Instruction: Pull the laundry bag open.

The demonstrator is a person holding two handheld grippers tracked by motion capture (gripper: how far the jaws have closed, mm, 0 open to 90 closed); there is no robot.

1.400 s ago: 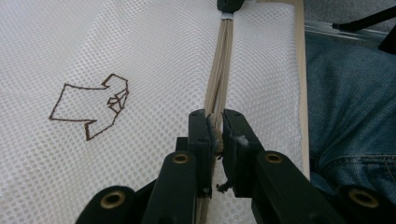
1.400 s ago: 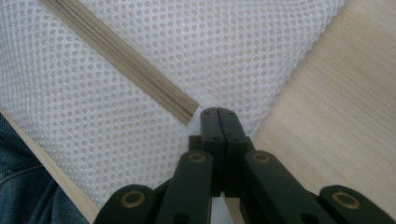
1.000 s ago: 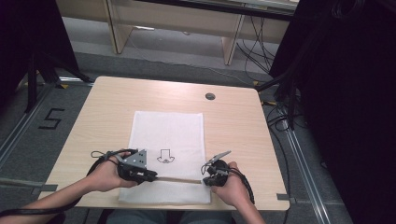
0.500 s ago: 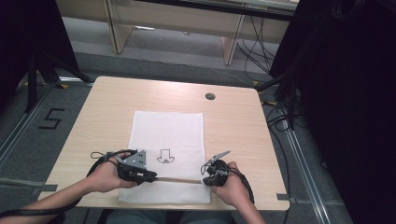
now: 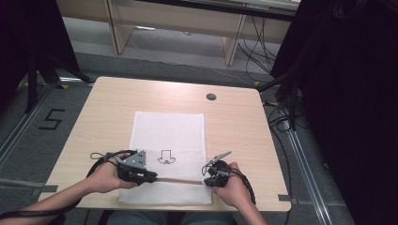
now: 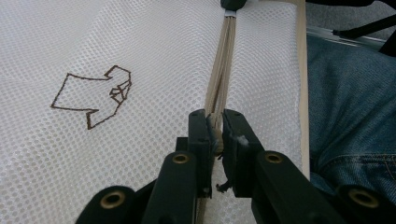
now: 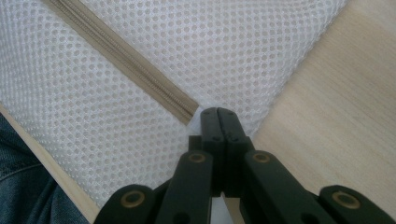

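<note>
The white mesh bag (image 5: 168,154) lies flat in the lower middle of the high view, on the wooden table (image 5: 244,126), its brown arrow mark (image 6: 93,95) at the left of your left gripper view. Your left gripper (image 5: 149,177) sits at the bag's lower left, jaws pinched nearly together on the beige zipper (image 6: 220,79). Your right gripper (image 5: 205,182), at the bag's lower right edge, has its jaws fully closed on the mesh corner just beside the zipper's end (image 7: 189,108).
</note>
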